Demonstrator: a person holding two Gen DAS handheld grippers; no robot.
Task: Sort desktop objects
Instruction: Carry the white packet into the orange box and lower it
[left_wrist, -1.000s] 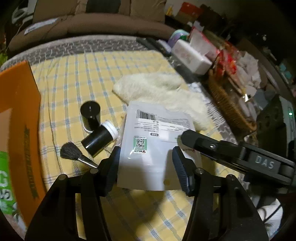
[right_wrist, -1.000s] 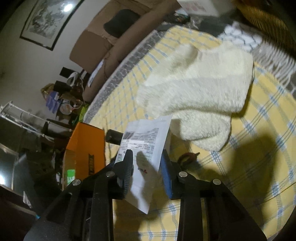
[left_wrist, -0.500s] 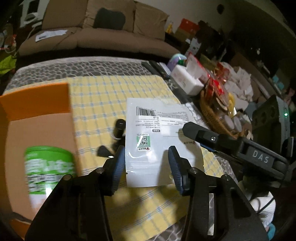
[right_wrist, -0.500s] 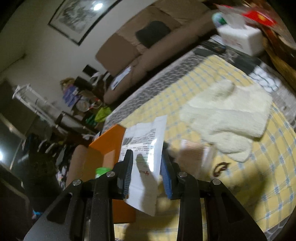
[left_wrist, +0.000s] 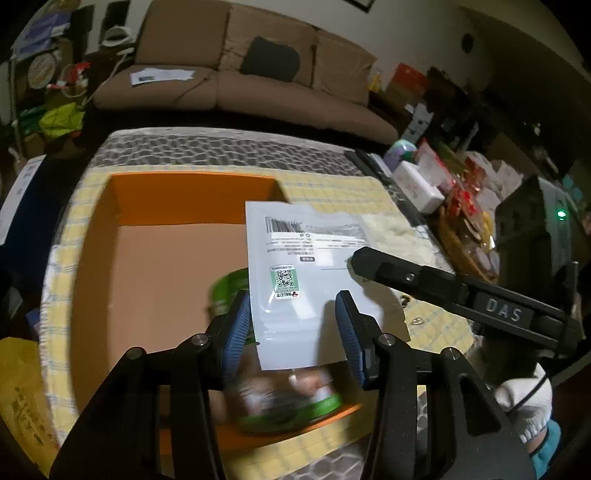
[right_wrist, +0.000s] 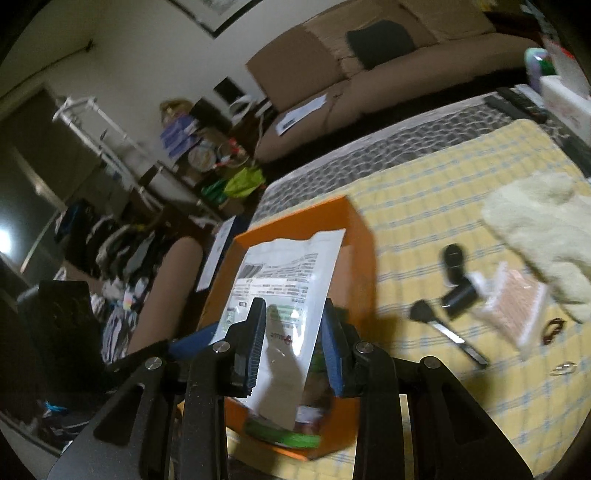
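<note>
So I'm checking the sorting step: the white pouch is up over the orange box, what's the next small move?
Probably lower the white pouch into the orange box and let go: it hangs between both grippers above the open box, beside the green can already inside.

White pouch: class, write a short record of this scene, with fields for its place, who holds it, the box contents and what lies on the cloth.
place: white pouch in the air above the orange box
held by: right tongs grip it; left tongs at its lower edge, grip unclear
in box: green tub, blurred
on cloth: brush, black tubes, cream mitten
</note>
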